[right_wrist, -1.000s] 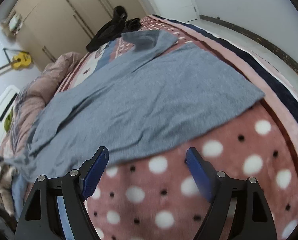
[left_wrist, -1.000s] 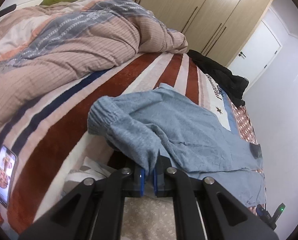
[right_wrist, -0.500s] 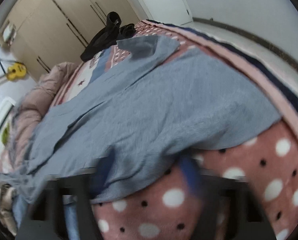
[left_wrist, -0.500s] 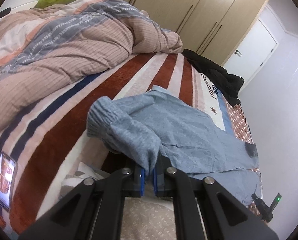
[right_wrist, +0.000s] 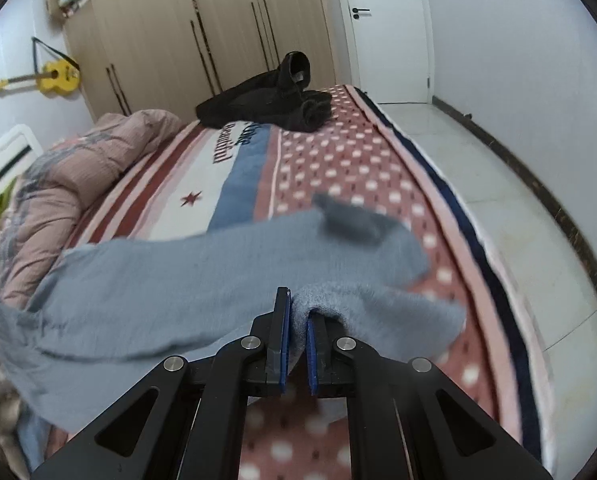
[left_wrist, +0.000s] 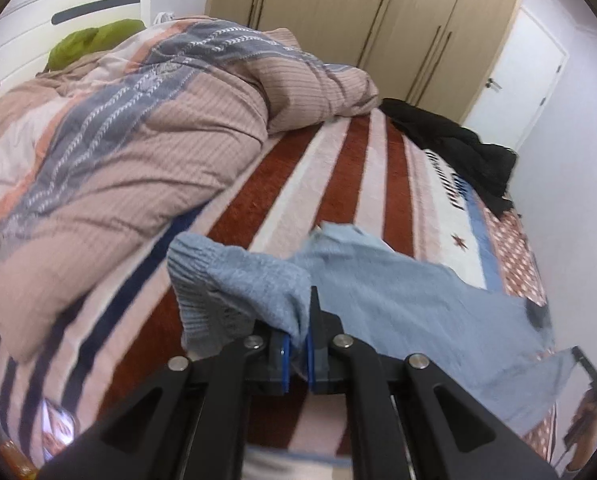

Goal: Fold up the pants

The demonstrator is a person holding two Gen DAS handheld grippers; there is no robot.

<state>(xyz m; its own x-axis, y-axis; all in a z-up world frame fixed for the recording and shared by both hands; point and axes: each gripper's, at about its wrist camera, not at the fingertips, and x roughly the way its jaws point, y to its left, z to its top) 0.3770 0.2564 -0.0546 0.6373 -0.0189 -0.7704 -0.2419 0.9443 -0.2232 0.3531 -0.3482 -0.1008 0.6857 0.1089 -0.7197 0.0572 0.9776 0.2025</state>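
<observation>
Since the earlier frame, the right gripper (right_wrist: 296,340) has closed from spread onto the near edge of the grey pants (right_wrist: 170,292) and raised it. Left gripper (left_wrist: 296,354) pinches the ribbed cuff (left_wrist: 202,280), lifted above the striped blanket (left_wrist: 326,176). Pants hang between both grippers over the bed. Blanket lettering beside the black garment (right_wrist: 274,100) is blurred, partly readable as "beautiful".

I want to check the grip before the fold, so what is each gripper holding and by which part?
Both hold the grey-blue pants: left gripper pinches the ribbed cuff end, right gripper pinches the fabric edge at the opposite end.
</observation>
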